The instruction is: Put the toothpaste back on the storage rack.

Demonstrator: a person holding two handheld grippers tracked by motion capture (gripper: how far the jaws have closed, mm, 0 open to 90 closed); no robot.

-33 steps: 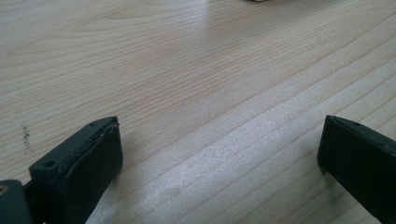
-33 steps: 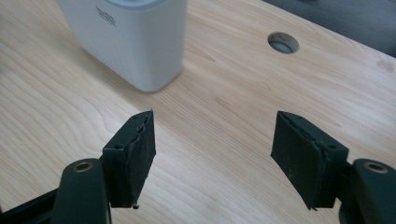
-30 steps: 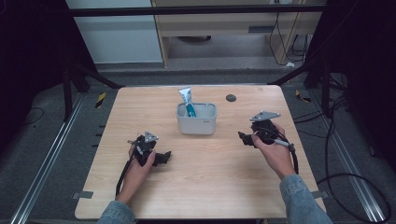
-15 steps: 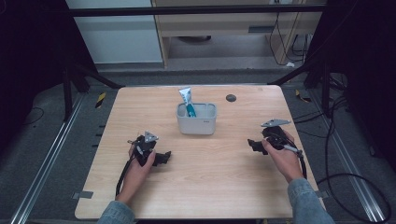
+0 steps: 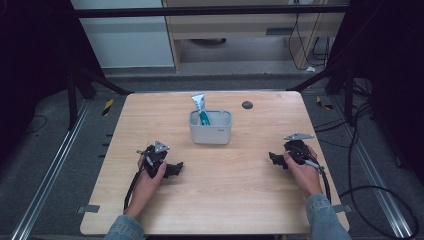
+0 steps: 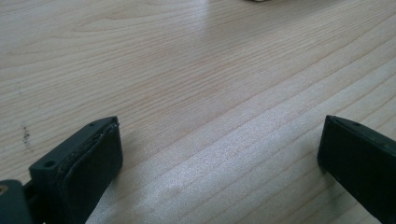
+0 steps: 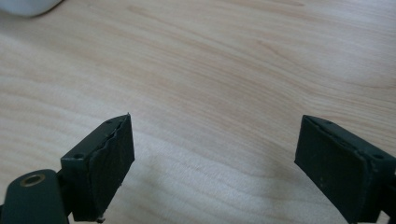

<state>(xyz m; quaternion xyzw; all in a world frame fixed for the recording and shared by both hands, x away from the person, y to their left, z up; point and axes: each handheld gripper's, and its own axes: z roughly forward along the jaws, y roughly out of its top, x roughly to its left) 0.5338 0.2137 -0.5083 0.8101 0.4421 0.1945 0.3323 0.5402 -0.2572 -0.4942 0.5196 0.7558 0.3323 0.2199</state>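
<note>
A grey rectangular bin (image 5: 210, 128) stands at the middle back of the wooden table (image 5: 215, 200), with a white and teal tube (image 5: 200, 106) sticking up out of it. My left gripper (image 5: 176, 168) rests low on the table at the front left, held by a hand, its jaws open over bare wood (image 6: 219, 140). At the front right, my right gripper (image 5: 274, 159) sits in the other hand, open as well, with only tabletop between its jaws (image 7: 215, 154). Both grippers are well apart from the bin.
A small dark round disc (image 5: 247, 104) lies near the table's back right. A pale edge of the bin (image 7: 28, 5) shows at the top left of the right gripper view. Black frame legs and cables surround the table on the grey floor.
My right gripper has come back toward the front edge and a little to the right, settling lower on the table. The left gripper has stayed put.
</note>
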